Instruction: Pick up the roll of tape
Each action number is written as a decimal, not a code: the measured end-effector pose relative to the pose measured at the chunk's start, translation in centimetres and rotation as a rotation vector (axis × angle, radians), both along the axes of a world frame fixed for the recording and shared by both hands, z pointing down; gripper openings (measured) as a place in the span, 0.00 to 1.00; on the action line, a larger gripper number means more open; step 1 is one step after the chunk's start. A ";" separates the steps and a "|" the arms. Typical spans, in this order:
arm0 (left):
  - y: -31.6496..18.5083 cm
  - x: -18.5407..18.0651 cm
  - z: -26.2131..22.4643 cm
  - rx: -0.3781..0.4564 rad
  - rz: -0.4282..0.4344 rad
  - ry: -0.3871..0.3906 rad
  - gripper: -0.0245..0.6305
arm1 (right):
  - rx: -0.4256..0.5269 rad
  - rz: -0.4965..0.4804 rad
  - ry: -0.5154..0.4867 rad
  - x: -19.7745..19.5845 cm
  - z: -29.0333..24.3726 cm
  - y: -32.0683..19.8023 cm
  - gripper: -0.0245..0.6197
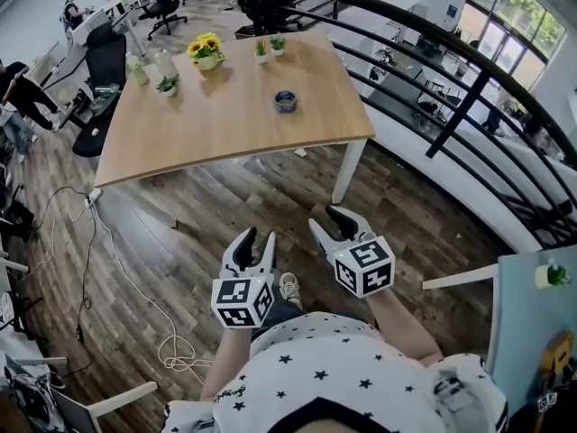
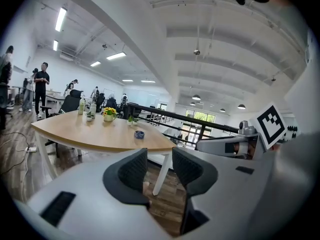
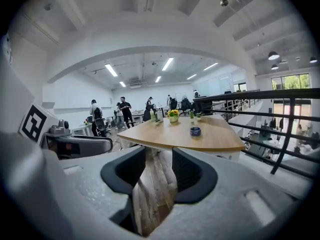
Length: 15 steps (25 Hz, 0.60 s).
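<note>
A loose cable (image 1: 86, 269) trails across the floor at left and could snag a foot. The left gripper (image 1: 256, 244) has its jaws spread and empty, well short of the counter (image 1: 180, 133). The roll of tape (image 1: 285, 101) lies flat on the counter's right half, with bare wood around it. The right gripper (image 1: 330, 224) is equally released; a low reach might strike the counter's near edge. The railing (image 1: 433, 70) narrows the room at right.

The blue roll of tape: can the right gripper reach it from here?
Probably not yet: the right gripper, open and empty, hangs over the floor short of the wooden table, where the blue roll of tape lies. Nothing blocks the way.
</note>
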<state>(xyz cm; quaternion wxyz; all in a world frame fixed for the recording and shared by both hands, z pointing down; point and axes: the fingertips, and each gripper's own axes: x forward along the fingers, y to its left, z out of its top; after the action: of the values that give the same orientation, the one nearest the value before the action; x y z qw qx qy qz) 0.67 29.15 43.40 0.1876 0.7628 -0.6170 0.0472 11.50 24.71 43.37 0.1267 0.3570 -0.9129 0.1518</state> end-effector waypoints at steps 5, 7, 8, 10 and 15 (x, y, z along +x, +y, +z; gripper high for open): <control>-4.0 -2.4 -0.4 -0.003 0.004 0.012 0.26 | -0.008 0.003 0.007 -2.5 -0.4 -3.9 0.28; -5.5 -3.2 -0.4 -0.005 0.010 0.014 0.26 | -0.009 0.005 0.009 -3.4 -0.5 -5.5 0.28; -6.2 -3.6 -0.4 -0.005 0.013 0.015 0.26 | -0.010 0.006 0.010 -3.9 -0.5 -6.2 0.28; -7.6 -4.3 -0.6 -0.005 0.019 0.018 0.26 | -0.008 0.009 0.011 -4.7 -0.7 -7.7 0.28; -10.7 -5.9 -1.0 -0.005 0.039 0.021 0.26 | -0.007 0.019 0.011 -6.5 -1.4 -11.0 0.29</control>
<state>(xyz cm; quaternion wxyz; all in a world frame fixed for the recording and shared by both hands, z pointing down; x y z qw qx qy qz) -5.20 18.49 42.35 0.1948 0.7745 -0.6002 0.0444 4.98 13.74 41.96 0.1314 0.3663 -0.9082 0.1541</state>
